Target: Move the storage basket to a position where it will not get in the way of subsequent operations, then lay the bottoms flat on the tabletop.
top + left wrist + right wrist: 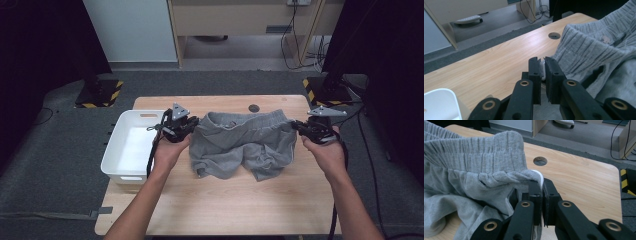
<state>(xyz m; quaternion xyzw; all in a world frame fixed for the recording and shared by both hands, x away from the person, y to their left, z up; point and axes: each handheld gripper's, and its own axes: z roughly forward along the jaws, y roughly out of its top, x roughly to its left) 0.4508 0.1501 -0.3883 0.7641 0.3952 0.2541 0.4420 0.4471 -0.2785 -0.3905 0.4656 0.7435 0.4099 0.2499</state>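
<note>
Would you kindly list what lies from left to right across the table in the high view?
White plastic bin → left gripper → grey fabric shorts → right gripper.

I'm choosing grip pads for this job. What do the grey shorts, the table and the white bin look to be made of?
The grey shorts look like soft heathered cotton-type jersey, matte, with a ribbed, gathered waistband. The table shows pale wood grain with a smooth satin finish; solid wood or laminate, I cannot tell. The white bin looks like moulded plastic: smooth walls, rounded corners, slight sheen.
</note>
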